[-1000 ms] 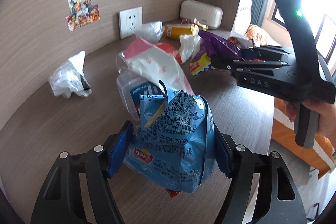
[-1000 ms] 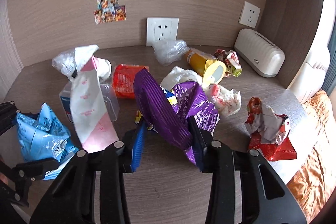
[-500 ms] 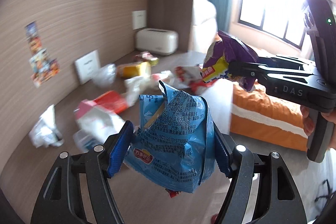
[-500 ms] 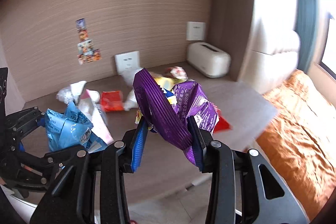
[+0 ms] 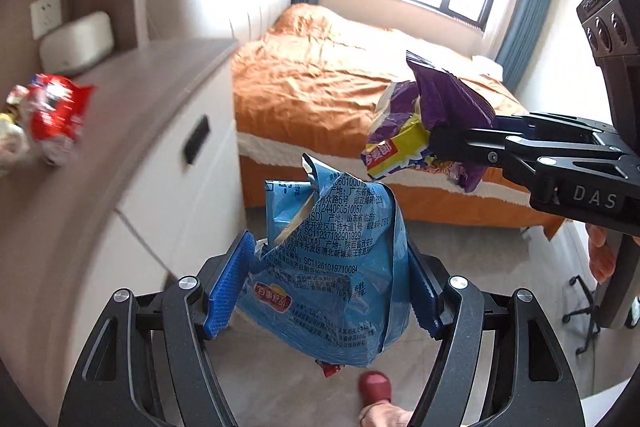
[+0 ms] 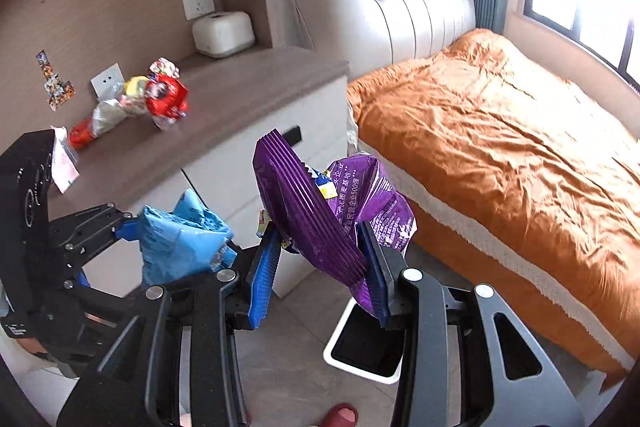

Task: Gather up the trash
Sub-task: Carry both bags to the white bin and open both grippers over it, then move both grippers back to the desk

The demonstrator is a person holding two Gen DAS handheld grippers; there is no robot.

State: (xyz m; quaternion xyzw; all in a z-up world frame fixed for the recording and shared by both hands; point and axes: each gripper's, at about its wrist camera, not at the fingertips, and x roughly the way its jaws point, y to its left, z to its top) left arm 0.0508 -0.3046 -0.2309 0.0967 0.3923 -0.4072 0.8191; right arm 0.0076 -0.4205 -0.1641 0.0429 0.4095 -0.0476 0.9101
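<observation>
Bare floor [image 6: 280,367] open beside the bin [image 6: 366,343], bed [image 6: 500,147] close right, drawer unit [image 6: 256,187] close left

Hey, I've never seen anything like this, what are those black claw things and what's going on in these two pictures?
They are hand-held grabbers, one in each of a person's hands, each with a camera looking along its fingers. The left grabber is closed on a blue snack bag. The right grabber is closed on a purple snack bag; each grabber also shows in the other's picture. More wrappers lie on the brown countertop, beside an orange bed. A white bin stands on the floor below the purple bag.
</observation>
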